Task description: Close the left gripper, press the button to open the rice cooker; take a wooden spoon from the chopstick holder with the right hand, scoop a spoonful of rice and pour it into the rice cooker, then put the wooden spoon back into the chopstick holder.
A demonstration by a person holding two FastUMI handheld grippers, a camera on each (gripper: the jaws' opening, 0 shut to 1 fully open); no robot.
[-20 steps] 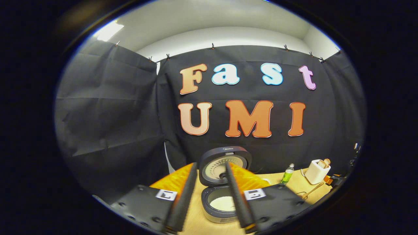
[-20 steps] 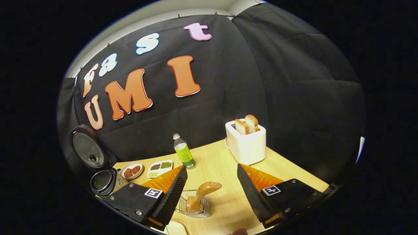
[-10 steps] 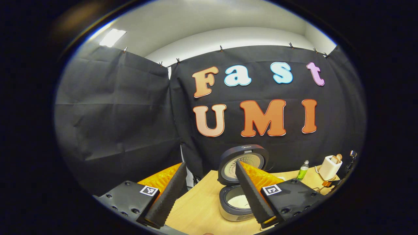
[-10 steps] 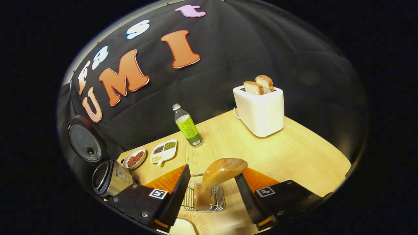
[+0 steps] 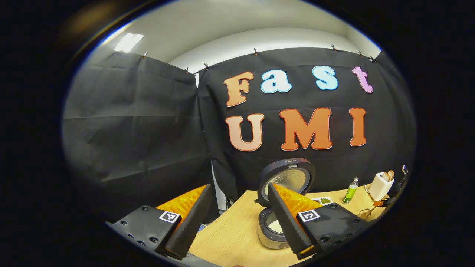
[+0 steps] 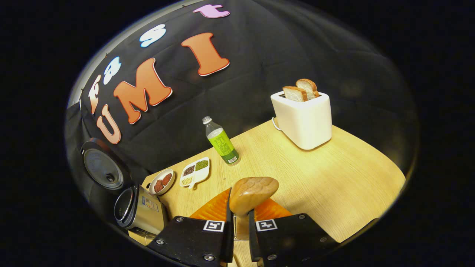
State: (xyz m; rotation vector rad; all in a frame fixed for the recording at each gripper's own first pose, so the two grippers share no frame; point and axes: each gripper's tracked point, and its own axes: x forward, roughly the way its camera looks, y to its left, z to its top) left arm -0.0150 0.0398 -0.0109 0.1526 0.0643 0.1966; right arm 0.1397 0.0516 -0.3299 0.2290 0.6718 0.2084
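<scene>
**R gripper has clamped the spoon; cooker already open**

Nearest, right gripper view: right gripper (image 6: pixel 240 218) now has its fingers drawn in tight on the neck of the wooden spoon (image 6: pixel 253 189), both pressing it. Half a sec ago they stood wide either side of it. The bowl end sticks up above the fingertips. The wire chopstick holder sat plain under the spoon then; now it is mostly hidden behind the fingers, so can't tell if the spoon is lifted clear yet. Judgement: grasp done, next is pull up and out, then go scoop.

Left gripper view: left gripper (image 5: pixel 235 218) hangs w/ fingers wide apart, holding nothing, pulled back from the rice cooker (image 5: pixel 276 226) and off to its left vs 1 s ago, when it was nearly over the pot. Button step looks finished: lid (image 5: pixel 287 180) stands upright, pale contents show in the pot.

Mid table, right gripper view: small dish (image 6: pixel 161 181) and a divided tray (image 6: pixel 195 172) of grains/beans beside the cooker, the likely scoop source, though I can't say which section. Green bottle (image 6: pixel 221 142) just behind. Farthest: toaster (image 6: pixel 304 118) w/ two bread slices, on the table (image 6: pixel 334 178).
</scene>
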